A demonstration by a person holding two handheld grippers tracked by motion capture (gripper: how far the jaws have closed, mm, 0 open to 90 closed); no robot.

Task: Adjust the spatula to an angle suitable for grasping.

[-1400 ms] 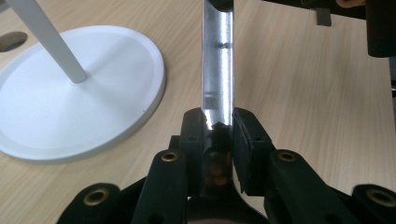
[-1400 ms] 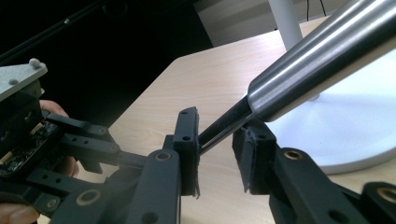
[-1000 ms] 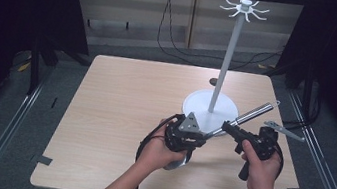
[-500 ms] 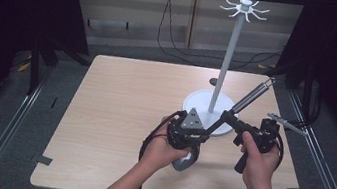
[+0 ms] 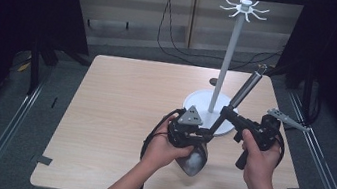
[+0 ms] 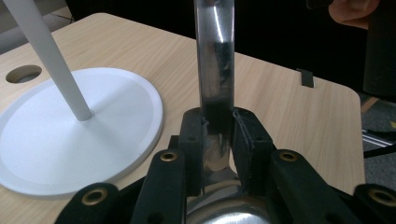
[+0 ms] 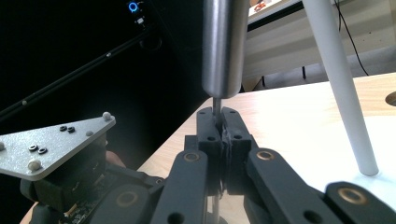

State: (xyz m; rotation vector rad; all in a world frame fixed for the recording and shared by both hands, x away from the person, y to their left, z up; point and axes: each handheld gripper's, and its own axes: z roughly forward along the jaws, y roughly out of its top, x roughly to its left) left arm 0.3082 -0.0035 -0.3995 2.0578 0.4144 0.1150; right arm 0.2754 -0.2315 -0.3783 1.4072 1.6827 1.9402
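At six o'clock of the white stand (image 5: 204,111), both the left gripper (image 5: 199,138) and right gripper (image 5: 226,114) clamp a steel ladle (image 5: 193,160).

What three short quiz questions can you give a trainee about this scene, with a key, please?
1. True or false: the left tongs are shut on the flat shaft of the metal ladle.
2. Choose one: the round base of the white stand rests A) on the table, B) on the floor, C) in the person's hand.
3. Short answer: which part of the ladle rises just beyond the tips of the right tongs?

Key: 1 true; 2 A; 3 the thick round handle.
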